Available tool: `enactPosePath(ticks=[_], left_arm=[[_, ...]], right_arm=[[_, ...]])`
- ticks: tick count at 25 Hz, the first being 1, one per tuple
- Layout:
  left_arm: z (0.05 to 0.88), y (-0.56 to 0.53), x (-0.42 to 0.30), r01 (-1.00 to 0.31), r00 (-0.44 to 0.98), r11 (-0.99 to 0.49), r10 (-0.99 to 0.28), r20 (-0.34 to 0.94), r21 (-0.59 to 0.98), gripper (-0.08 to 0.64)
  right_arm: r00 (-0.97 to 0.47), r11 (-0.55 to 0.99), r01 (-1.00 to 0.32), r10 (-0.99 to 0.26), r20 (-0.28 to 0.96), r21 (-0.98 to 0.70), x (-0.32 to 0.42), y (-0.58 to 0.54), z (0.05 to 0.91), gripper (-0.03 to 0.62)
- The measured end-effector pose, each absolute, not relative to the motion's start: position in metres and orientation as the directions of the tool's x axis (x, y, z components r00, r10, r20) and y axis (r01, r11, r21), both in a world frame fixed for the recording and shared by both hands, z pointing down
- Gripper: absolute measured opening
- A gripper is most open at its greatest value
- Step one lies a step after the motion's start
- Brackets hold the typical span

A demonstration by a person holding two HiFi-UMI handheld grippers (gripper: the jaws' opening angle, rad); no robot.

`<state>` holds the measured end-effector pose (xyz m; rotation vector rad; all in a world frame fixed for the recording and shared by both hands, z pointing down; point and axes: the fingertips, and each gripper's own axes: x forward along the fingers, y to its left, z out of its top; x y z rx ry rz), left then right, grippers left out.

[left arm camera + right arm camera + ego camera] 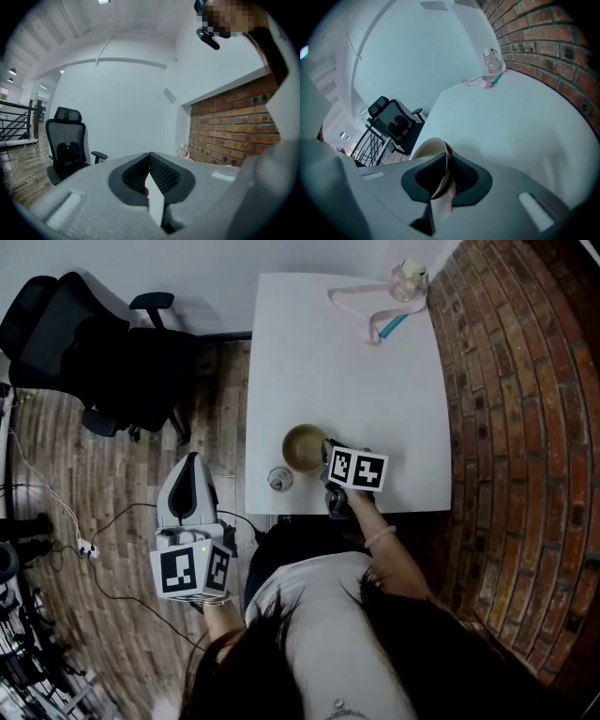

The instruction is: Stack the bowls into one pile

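White counter (375, 399) along a brick wall, with wood floor off its left side. One olive-tan bowl (302, 447) is near the counter's near edge, about midway along it. It looks empty. I cannot tell whether it rests on the surface or is just lifted, nor whether other bowls are nested in it. The right hand-held gripper (327, 458) is clamped on the bowl's rim, one jaw inside the wall and one outside. At the counter's near edge, toward its left corner, lies a small round grey vessel (279, 478), too small to tell if it is a second bowl. At the counter's far right corner stand a glass jar (410, 279), contents unclear, and a pink strap (356, 304). The left hand-held gripper (192, 470) hangs off the counter's left side over the floor, jaws pressed together on nothing.

The bowl is probably stiff, smooth, breakable and fairly light. A rim pinch may slip or tilt it, so a deep bite on the wall and a level, gentle set-down seem wise.
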<state>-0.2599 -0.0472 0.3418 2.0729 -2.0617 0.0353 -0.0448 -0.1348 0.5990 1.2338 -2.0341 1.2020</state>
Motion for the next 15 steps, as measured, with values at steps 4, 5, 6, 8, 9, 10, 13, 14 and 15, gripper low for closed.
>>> enactPosePath(ticks=[4,5,6,8,9,10,13,14,15], left_arm=[[0.3399,-0.0474,-0.2613,-0.991,0.016,0.006,-0.986,0.168,0.133,0.0],[0.3395,-0.0477,-0.2609,-0.991,0.017,0.005,-0.986,0.168,0.131,0.0],[0.3392,-0.0479,-0.2604,-0.991,0.019,0.003,-0.986,0.167,0.13,-0.002],[0.3388,-0.0483,-0.2594,-0.992,0.022,-0.001,-0.986,0.166,0.129,-0.001],[0.3386,-0.0485,-0.2585,-0.992,0.025,-0.003,-0.986,0.166,0.128,0.0],[0.3385,-0.0487,-0.2573,-0.992,0.027,-0.006,-0.986,0.166,0.127,0.0],[0.3379,-0.049,-0.2546,-0.992,0.036,-0.015,-0.986,0.165,0.126,0.0],[0.3378,-0.0491,-0.2543,-0.992,0.038,-0.017,-0.986,0.164,0.126,-0.001],[0.3376,-0.0492,-0.2539,-0.992,0.041,-0.02,-0.986,0.163,0.127,-0.002]], right_arm=[[-0.477,0.22,-0.878,-0.463,0.747,-0.424,-0.0455,-0.1341,0.5988,0.037],[-0.477,0.219,-0.878,-0.463,0.747,-0.426,-0.0454,-0.134,0.5989,0.037],[-0.478,0.216,-0.878,-0.464,0.746,-0.428,-0.0453,-0.134,0.5989,0.037],[-0.479,0.211,-0.877,-0.465,0.745,-0.433,-0.0451,-0.134,0.5988,0.038],[-0.479,0.209,-0.876,-0.465,0.744,-0.434,-0.0445,-0.1339,0.5988,0.04],[-0.479,0.207,-0.877,-0.466,0.744,-0.435,-0.0437,-0.1338,0.5986,0.04],[-0.475,0.204,-0.879,-0.472,0.743,-0.432,-0.0411,-0.1335,0.5976,0.04],[-0.472,0.203,-0.88,-0.474,0.743,-0.429,-0.0404,-0.1331,0.5972,0.04],[-0.469,0.202,-0.882,-0.477,0.743,-0.426,-0.0397,-0.1328,0.5966,0.04]])
